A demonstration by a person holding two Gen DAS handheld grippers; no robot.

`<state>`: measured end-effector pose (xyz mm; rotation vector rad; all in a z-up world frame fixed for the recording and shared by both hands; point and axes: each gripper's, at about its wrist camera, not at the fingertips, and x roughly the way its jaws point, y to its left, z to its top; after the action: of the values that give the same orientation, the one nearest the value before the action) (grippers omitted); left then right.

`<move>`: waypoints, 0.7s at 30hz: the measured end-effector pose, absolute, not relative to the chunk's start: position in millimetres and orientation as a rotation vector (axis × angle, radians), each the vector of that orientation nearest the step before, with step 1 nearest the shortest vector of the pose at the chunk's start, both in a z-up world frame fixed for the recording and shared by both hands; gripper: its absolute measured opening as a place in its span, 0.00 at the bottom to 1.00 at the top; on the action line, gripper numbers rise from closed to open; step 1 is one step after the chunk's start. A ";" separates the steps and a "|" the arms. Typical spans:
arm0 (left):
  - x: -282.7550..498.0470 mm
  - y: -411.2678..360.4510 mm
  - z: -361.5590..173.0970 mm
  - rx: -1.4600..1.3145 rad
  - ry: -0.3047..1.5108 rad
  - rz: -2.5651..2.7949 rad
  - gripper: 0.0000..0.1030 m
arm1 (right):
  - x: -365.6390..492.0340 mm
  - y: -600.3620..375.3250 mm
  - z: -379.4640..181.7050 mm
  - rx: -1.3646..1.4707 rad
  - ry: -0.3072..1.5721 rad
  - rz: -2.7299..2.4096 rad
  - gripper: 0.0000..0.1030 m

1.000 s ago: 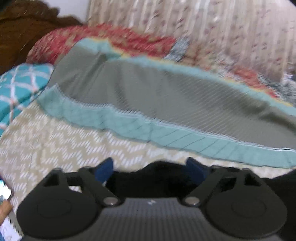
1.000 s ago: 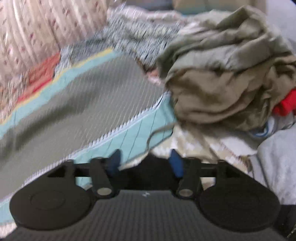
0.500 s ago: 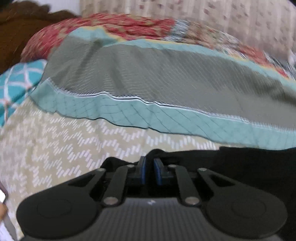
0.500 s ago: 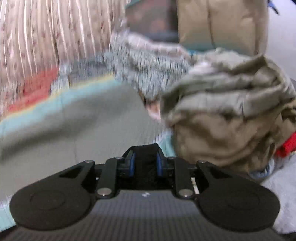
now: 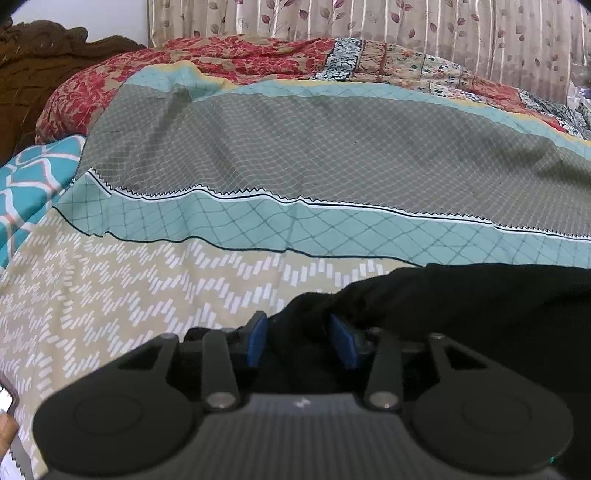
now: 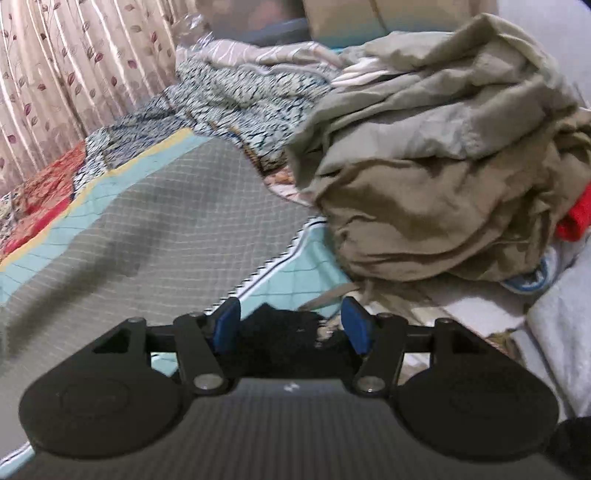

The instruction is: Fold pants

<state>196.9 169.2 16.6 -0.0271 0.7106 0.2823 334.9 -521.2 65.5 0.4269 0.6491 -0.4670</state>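
The black pants (image 5: 461, 302) lie on the patterned bedsheet (image 5: 147, 295), spreading from the lower middle to the right edge of the left wrist view. My left gripper (image 5: 300, 334) is low over their near edge. Its jaws are opening, and a hump of black cloth sits between the blue pads (image 5: 256, 338) without being pinched. In the right wrist view another part of the black pants (image 6: 280, 332) bunches between the fingers of my right gripper (image 6: 291, 323). Those jaws are opening too, with gaps beside the cloth.
A heap of khaki clothes (image 6: 436, 177) with a red item (image 6: 576, 218) fills the right. A red quilt (image 5: 229, 55), teal pillow (image 5: 33, 177) and wooden headboard (image 5: 48, 51) lie far left, a curtain (image 5: 406, 33) behind. A hand with a phone (image 5: 5, 402) shows at the lower left.
Both grippers went from open to shut on the black cloth half a second ago, and both have since spread apart again. The left gripper has sunk closer to the bed.
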 end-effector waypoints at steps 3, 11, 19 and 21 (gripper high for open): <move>195.8 165.7 12.5 -0.008 0.706 0.280 0.35 | 359.0 -507.9 56.4 0.376 0.710 -0.449 0.62; 194.5 151.8 12.4 0.119 0.716 0.284 0.12 | 398.0 -467.7 10.2 0.135 0.847 -0.528 0.15; 152.3 150.9 53.9 0.072 0.608 0.284 0.11 | 326.6 -501.2 77.0 0.431 0.573 -0.423 0.12; 132.3 148.8 67.9 0.058 0.570 0.279 0.11 | 297.6 -509.7 94.5 0.481 0.515 -0.389 0.10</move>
<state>132.3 148.8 68.0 0.0584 0.5697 0.2789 297.6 -509.7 94.5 0.4805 0.5154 -0.3893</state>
